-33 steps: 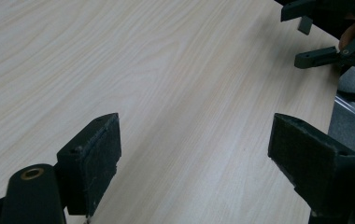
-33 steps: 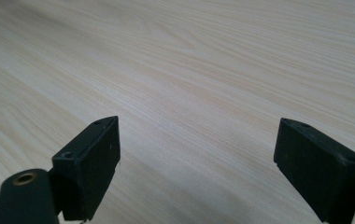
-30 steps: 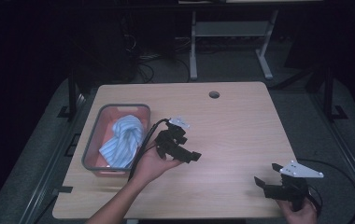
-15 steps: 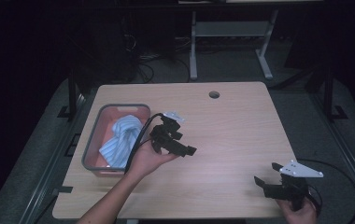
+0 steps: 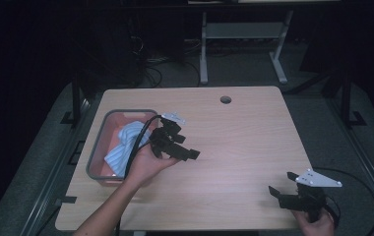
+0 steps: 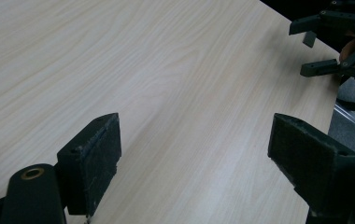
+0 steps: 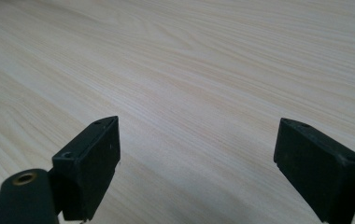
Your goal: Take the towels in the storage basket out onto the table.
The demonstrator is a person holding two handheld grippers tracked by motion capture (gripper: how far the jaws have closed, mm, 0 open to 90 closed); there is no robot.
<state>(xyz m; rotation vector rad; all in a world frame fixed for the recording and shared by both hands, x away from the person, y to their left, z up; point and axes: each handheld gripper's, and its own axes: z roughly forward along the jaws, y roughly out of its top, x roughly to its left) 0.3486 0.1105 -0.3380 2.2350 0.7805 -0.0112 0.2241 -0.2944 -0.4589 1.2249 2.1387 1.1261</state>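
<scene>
A grey tray (image 5: 96, 152) with a red inside stands at the table's left, and a crumpled blue-and-white striped cloth (image 5: 124, 146) lies in it. My left gripper (image 5: 187, 142) is held just right of the tray, above the wooden table (image 5: 244, 137). It is open, with nothing between its pads (image 6: 91, 163). My right gripper (image 5: 281, 184) rests near the front right corner, open and empty, pointing left. The left gripper view looks across bare wood to the right gripper (image 6: 327, 42). The right gripper (image 7: 196, 144) looks over bare wood.
A round cable hole (image 5: 225, 100) sits near the table's far edge. A black cable (image 5: 367, 196) loops off the front right corner. A white desk frame (image 5: 244, 44) and loose cables lie on the dark floor behind the table.
The left hand has carried its gripper a little to the left and away, closer to the tray. The right gripper has stayed in place.
</scene>
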